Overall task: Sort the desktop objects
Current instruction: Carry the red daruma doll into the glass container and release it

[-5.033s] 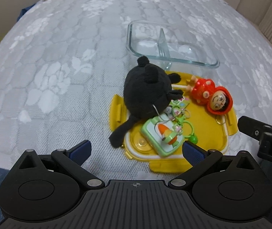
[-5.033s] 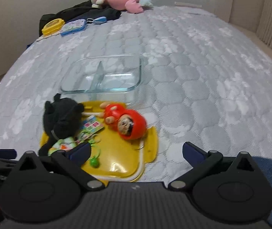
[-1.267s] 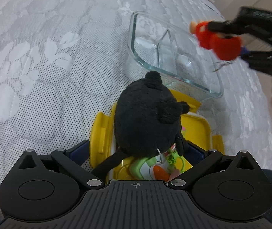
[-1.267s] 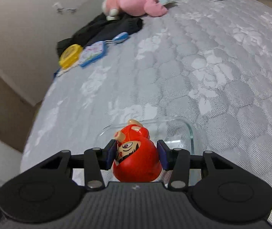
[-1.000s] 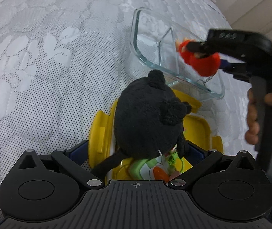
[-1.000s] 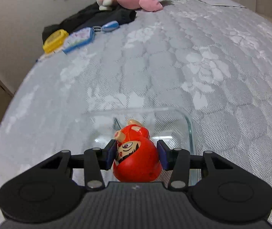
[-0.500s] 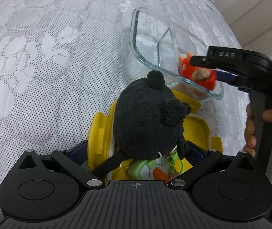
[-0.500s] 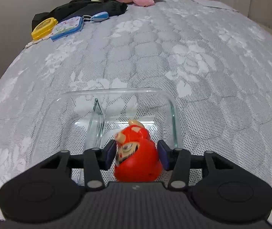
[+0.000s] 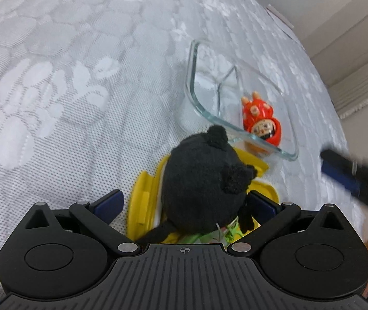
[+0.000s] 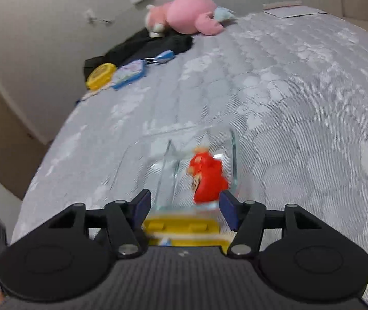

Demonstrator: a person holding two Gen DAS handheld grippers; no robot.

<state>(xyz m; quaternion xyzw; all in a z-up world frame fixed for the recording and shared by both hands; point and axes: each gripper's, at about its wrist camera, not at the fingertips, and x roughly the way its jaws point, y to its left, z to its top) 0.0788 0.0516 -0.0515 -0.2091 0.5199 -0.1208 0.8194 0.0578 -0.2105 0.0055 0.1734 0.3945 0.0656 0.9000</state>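
A red doll figure (image 9: 261,118) lies in the right compartment of the clear glass divided dish (image 9: 197,103); it also shows in the right wrist view (image 10: 207,178), where the dish (image 10: 233,155) is blurred. My right gripper (image 10: 185,208) is open and empty, pulled back above the dish's near edge. My left gripper (image 9: 184,204) is open, its fingers on either side of the black plush toy (image 9: 202,186), which sits on the yellow lid (image 9: 140,201). A green keychain toy (image 9: 197,237) peeks out under the plush.
The grey quilted mattress (image 10: 300,103) carries everything. At its far end lie a pink plush (image 10: 189,15), black clothing (image 10: 153,44), a yellow case (image 10: 101,75) and a blue case (image 10: 129,73). The right gripper's blurred finger shows in the left wrist view (image 9: 344,173).
My right gripper has opened, let the red doll go into the dish's right compartment and drawn back. My left gripper has stayed open around the black plush.
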